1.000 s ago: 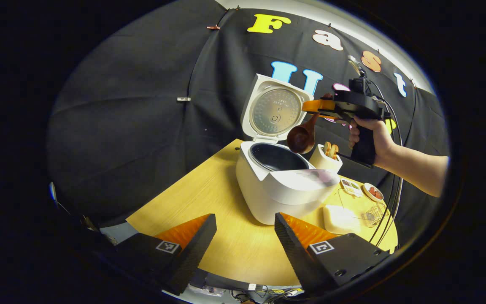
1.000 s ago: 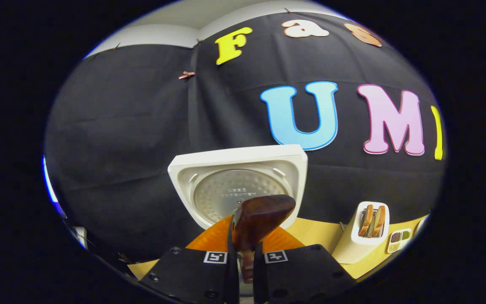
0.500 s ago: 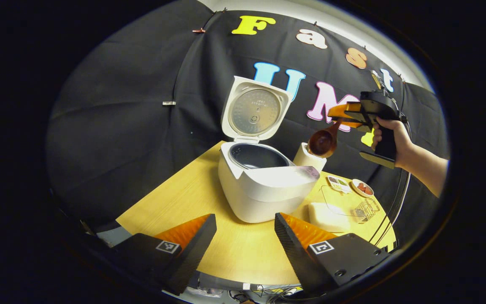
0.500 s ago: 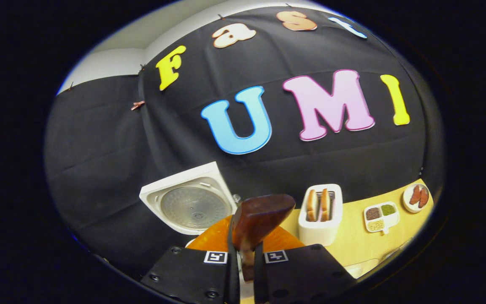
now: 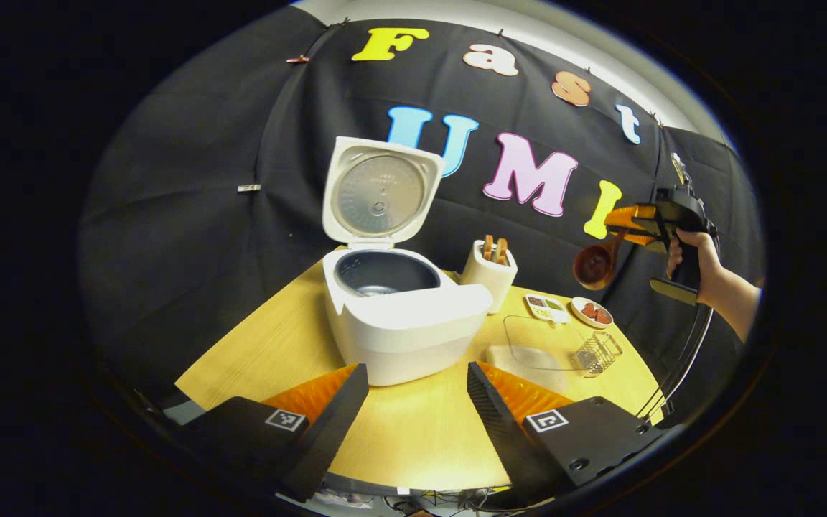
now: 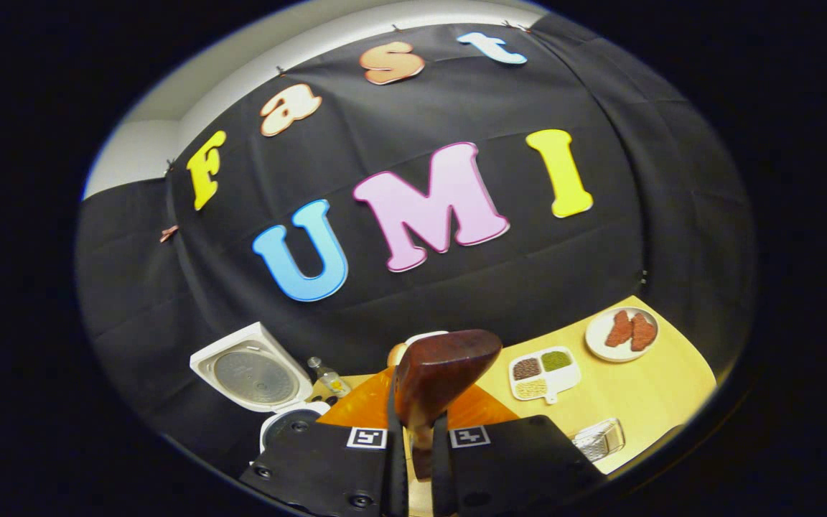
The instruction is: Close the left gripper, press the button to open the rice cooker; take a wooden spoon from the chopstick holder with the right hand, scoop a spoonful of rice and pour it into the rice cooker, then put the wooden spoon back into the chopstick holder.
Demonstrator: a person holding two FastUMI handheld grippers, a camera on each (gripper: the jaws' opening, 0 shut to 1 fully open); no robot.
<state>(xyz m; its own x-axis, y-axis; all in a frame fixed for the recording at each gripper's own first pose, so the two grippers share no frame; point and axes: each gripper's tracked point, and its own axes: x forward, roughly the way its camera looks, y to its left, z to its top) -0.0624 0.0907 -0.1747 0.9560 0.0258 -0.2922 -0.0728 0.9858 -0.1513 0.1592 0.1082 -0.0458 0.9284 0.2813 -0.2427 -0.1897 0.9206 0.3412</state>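
The right gripper (image 5: 632, 231), clamped on the wooden spoon (image 5: 595, 263), has swung right, away from the open rice cooker (image 5: 395, 305), towards the wire holder (image 5: 595, 352). Return pending. Left gripper (image 5: 417, 420) open, idle.

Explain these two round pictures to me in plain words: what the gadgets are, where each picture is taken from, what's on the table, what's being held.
There is no robot here: a person holds a two-finger gripper in each hand, and a camera rides on each. In the left gripper view, the left gripper hangs open above the wooden table, and the right gripper shows farther off in the person's hand. On the table stand a rice cooker with its lid up, a toaster, a sectioned dish, a plate and a wire holder. The right gripper view looks along its own fingers, shut on a wooden spoon.
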